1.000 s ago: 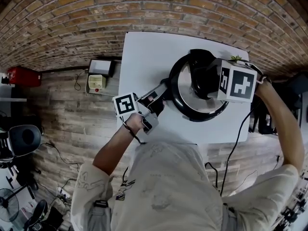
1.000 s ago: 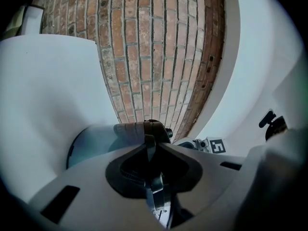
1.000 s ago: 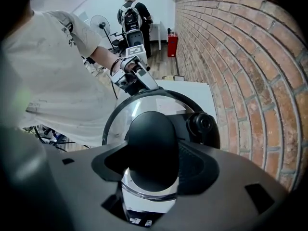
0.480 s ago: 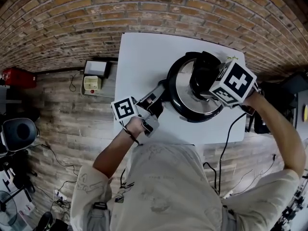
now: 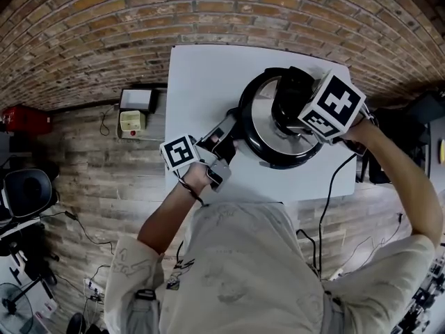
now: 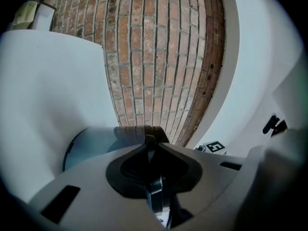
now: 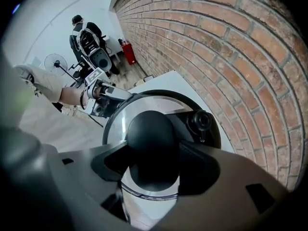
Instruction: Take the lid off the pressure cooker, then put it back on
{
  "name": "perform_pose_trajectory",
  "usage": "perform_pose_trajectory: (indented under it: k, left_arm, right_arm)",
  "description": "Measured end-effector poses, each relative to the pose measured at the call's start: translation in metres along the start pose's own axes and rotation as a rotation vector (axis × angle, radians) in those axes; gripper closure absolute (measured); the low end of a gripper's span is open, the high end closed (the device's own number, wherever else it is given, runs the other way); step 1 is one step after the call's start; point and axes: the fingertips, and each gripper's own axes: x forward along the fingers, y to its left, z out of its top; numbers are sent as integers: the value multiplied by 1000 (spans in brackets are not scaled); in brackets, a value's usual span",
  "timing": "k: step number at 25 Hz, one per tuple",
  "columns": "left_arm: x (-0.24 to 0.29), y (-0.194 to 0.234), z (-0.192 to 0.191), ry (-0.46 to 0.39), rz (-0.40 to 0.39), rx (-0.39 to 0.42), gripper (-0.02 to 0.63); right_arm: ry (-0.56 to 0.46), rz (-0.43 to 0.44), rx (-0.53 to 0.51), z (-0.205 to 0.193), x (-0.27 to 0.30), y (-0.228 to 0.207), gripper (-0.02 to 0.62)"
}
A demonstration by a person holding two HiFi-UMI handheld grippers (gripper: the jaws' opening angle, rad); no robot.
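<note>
A black pressure cooker [image 5: 256, 147] with a steel lid [image 5: 263, 122] stands on the white table [image 5: 201, 82]. My left gripper [image 5: 226, 136] reaches in level from the near left and is shut on the cooker's thin side handle [image 6: 137, 133]. My right gripper [image 5: 295, 106] points down over the lid's middle. In the right gripper view its jaws press on both sides of the round black knob [image 7: 151, 143]. A black valve [image 7: 199, 121] sits on the lid [image 7: 120, 124] beside the knob. The head view hides most of the knob under the right gripper's marker cube [image 5: 334, 106].
The cooker sits toward the table's right half, with bare tabletop to its left and behind. A black cable [image 5: 341, 186] hangs off the table's near right edge. On the wooden floor to the left lie a white box [image 5: 132, 120] and a red object [image 5: 24, 117]. A brick wall runs behind.
My right gripper has rolled about the knob, so its marker cube now shows a different face, tilted. The left gripper has stayed on the handle.
</note>
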Motion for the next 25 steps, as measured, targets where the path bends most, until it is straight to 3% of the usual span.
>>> perform_pose_trajectory:
  k: [25]
  left_arm:
    - [-1,0,1,7,-1,-10,540]
  right_arm:
    - [-12,17,-64,5,-17,4,302]
